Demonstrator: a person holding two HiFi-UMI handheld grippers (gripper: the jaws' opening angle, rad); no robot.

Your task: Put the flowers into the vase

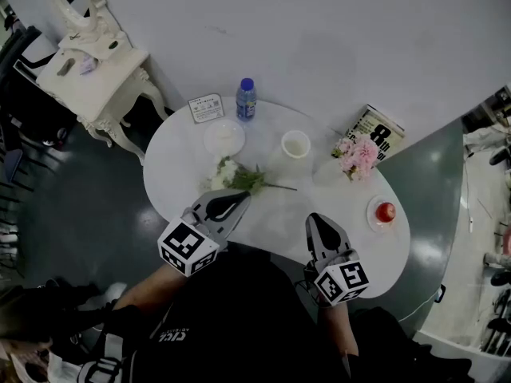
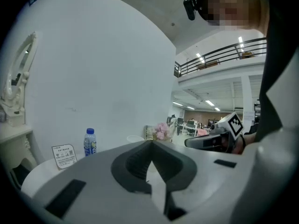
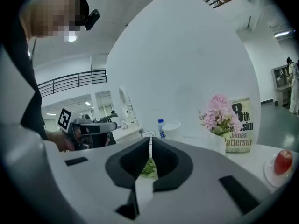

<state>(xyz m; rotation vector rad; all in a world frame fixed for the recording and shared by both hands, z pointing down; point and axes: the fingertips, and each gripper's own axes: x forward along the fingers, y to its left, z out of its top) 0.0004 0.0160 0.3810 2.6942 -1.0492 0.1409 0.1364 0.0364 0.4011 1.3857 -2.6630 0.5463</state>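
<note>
We see left gripper [image 1: 237, 199] and right gripper [image 1: 318, 219] both closed, empty; white flowers [image 1: 230, 174] lie just ahead of left gripper.

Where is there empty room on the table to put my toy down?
The best bare patch on the table is the front middle, between the loose white flowers, the cup and the apple plate. The back is crowded: card, bottle, dish. The right holds pink flowers and a book.
</note>
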